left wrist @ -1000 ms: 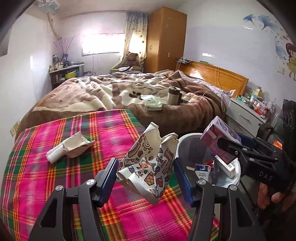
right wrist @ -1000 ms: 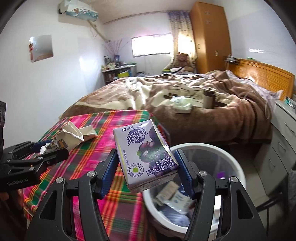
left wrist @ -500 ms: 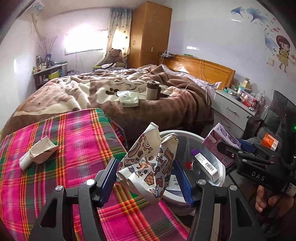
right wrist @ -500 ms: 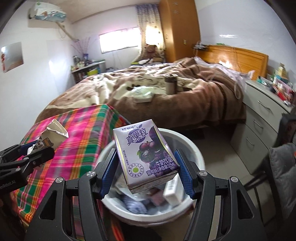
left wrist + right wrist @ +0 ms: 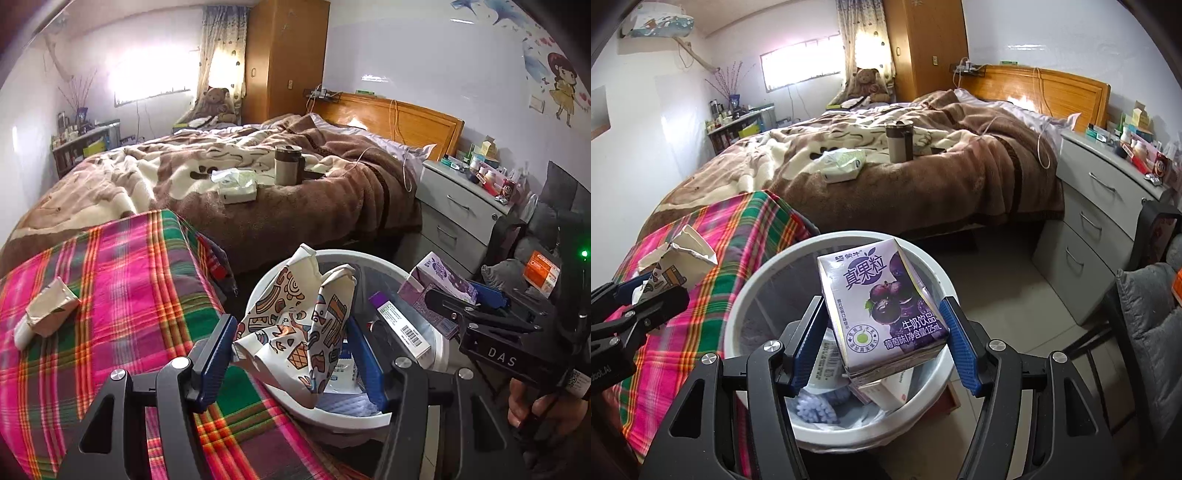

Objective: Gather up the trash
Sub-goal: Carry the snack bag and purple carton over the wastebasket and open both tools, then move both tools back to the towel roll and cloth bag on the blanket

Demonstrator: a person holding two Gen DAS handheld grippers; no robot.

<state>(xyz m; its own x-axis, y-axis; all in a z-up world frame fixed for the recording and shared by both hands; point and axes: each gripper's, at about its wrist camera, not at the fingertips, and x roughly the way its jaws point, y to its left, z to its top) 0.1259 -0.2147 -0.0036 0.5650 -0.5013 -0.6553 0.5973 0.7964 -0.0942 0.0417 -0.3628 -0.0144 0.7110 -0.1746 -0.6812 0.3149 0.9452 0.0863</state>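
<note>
Now both loads hang over the white bin (image 5: pixel 746 291) at lower centre, the left hand-held gripper (image 5: pixel 291 358) clamping a crumpled paper cup (image 5: pixel 299 325), the right hand-held gripper (image 5: pixel 882 332) a purple milk carton (image 5: pixel 882 306), so each needs only letting go.

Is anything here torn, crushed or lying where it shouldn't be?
Yes. The patterned paper cup in the left gripper is torn open and crushed. Another crumpled carton lies on the plaid cloth, not in the bin. A tumbler stands on the bed.
</note>
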